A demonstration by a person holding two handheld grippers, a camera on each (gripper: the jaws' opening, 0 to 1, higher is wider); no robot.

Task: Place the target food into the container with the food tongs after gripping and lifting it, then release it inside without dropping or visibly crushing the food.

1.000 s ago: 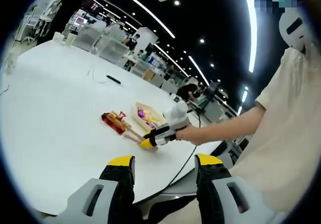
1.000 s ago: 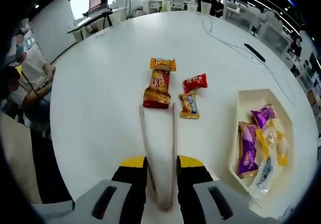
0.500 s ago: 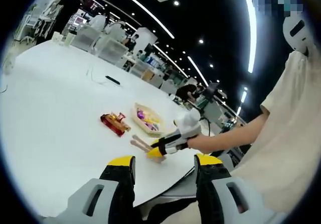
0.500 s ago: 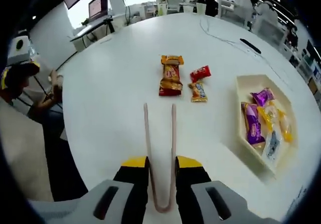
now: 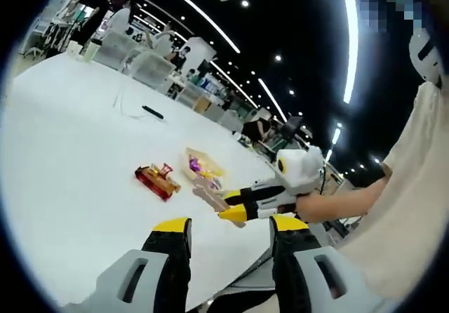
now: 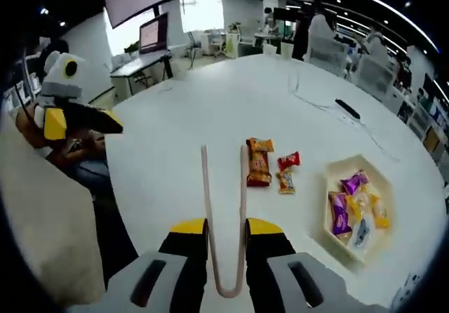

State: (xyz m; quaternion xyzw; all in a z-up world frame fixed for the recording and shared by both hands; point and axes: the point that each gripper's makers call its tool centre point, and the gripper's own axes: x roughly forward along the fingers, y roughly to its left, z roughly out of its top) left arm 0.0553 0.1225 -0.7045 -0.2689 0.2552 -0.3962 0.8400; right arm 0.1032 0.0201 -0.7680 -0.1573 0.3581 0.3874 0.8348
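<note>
My right gripper [image 6: 226, 227] is shut on the bend of pale pink food tongs [image 6: 206, 201], whose two arms stand apart and point at the snacks, well above the white table [image 6: 175, 130]. Ahead lie a long orange packet [image 6: 258, 165], a red packet [image 6: 288, 161] and a small orange packet [image 6: 285, 180]. To their right a cream tray [image 6: 327, 211] holds several wrapped snacks. My left gripper [image 5: 231, 223] is open and holds nothing. In the left gripper view the right gripper [image 5: 261, 201] carries the tongs [image 5: 208, 195] near the snacks [image 5: 158, 180] and tray [image 5: 191, 160].
A black remote [image 6: 346, 109] and a thin cable [image 6: 309, 95] lie on the far side of the table. The left gripper [image 6: 70, 113] hovers off the table's left edge beside a person's sleeve [image 6: 42, 215]. Desks, monitors [image 6: 158, 34] and people stand beyond.
My right gripper has risen and drawn back with the tongs, so snacks and tray look smaller and farther. In the left gripper view it has lifted off the table.
</note>
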